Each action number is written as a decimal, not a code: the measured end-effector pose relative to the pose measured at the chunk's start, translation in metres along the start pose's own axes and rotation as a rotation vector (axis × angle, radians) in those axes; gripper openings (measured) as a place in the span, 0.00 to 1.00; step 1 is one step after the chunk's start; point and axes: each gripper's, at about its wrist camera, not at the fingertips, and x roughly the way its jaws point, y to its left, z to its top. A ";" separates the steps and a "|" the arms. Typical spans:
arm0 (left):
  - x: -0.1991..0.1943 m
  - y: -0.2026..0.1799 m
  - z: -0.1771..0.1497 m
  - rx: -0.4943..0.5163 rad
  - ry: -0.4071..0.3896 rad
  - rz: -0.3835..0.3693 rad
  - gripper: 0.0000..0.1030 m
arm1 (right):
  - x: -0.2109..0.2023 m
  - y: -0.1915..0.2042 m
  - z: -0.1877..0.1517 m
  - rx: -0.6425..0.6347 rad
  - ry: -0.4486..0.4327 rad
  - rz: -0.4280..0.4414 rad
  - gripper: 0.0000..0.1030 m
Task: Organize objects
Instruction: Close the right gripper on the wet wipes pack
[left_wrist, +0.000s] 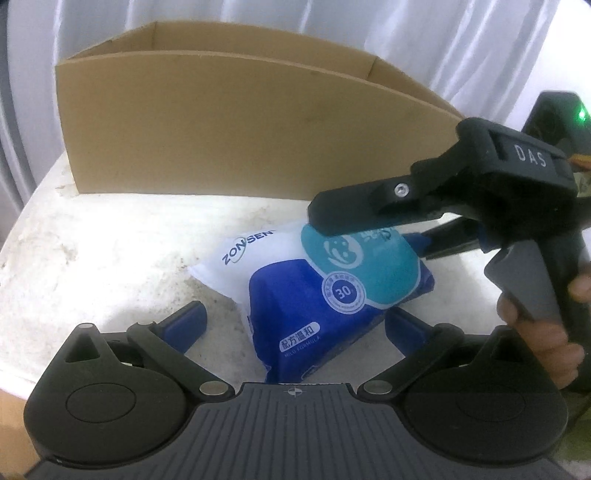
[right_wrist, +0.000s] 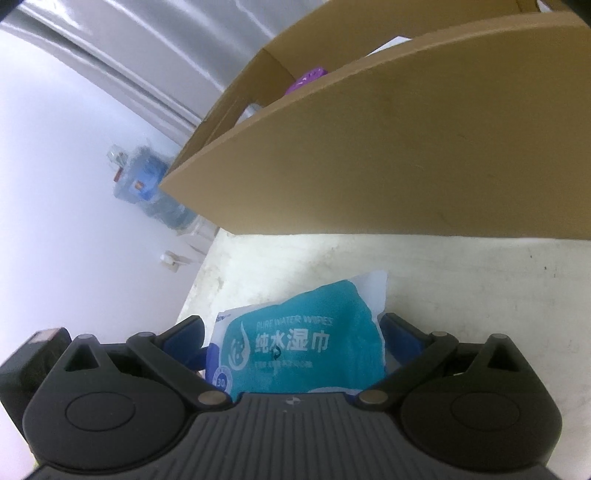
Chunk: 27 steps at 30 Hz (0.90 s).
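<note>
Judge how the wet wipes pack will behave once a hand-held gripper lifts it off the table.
The wet wipes pack looks like a soft film pouch, so it will probably sag and dent rather than stay stiff. Its glossy wrapper may slip between the pads. Lying flat on the table, it seems unlikely to roll.
</note>
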 end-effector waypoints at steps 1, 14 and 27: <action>-0.005 0.001 -0.007 -0.003 -0.011 0.000 1.00 | -0.001 -0.002 0.000 0.009 -0.006 0.010 1.00; -0.010 -0.004 -0.018 -0.028 -0.035 -0.006 1.00 | 0.006 -0.001 -0.002 0.016 -0.024 0.036 1.00; 0.006 0.012 -0.010 -0.055 -0.013 -0.082 1.00 | 0.007 0.005 -0.006 -0.005 -0.032 0.005 1.00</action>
